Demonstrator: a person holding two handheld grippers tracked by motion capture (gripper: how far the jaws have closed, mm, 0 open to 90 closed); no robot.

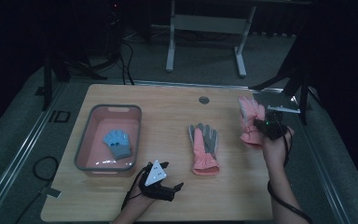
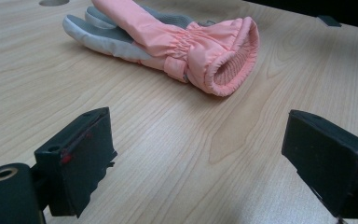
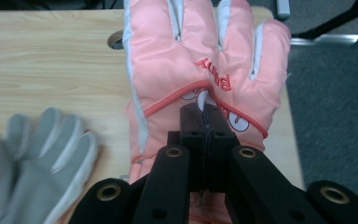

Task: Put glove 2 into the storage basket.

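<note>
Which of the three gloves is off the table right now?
The pink glove pinched in the right gripper. The other pink glove lies flat mid-table; the blue glove sits in the tub.

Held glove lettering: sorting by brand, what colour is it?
Red lettering on the pink glove, clearest in the right gripper view.

Red stitched lettering, partly legible as "BUNNY", on back of pink glove

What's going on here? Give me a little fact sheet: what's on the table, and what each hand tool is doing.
surface: light wooden table
held item: pink padded winter glove, pinched at its back
right gripper: shut on that glove, lifted off the table
lying item: matching pink and grey glove, palm up at mid-table
left gripper: open, holding nothing
container: grey-rimmed pink plastic tub
inside it: small blue knitted glove
</note>
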